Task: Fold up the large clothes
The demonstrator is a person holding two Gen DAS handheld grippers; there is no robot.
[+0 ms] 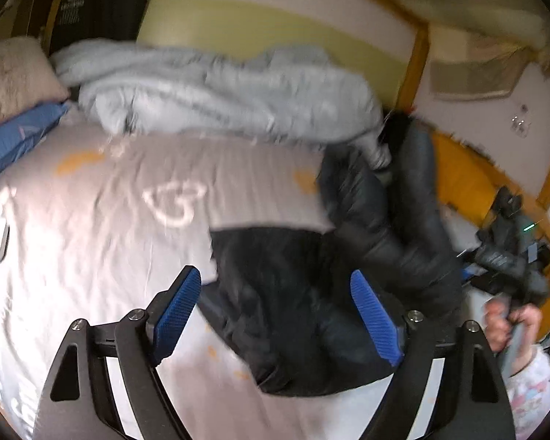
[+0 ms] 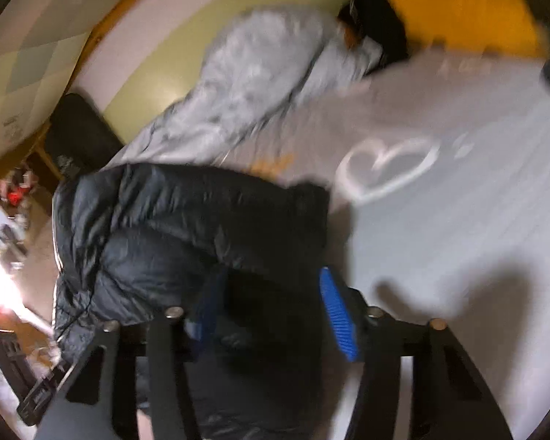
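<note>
left wrist: grey blanket [image 1: 216, 91] behind jacket [image 1: 297, 308]

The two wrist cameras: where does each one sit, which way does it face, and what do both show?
Left wrist: sits on the left tool, looks forward and down over a bed at the black jacket; its open blue fingers and the person's right hand show.
Right wrist: sits on the right tool, looks down at the jacket from another side; its fingers straddle the fabric.
Shared: jacket, grey blanket, heart print.
</note>
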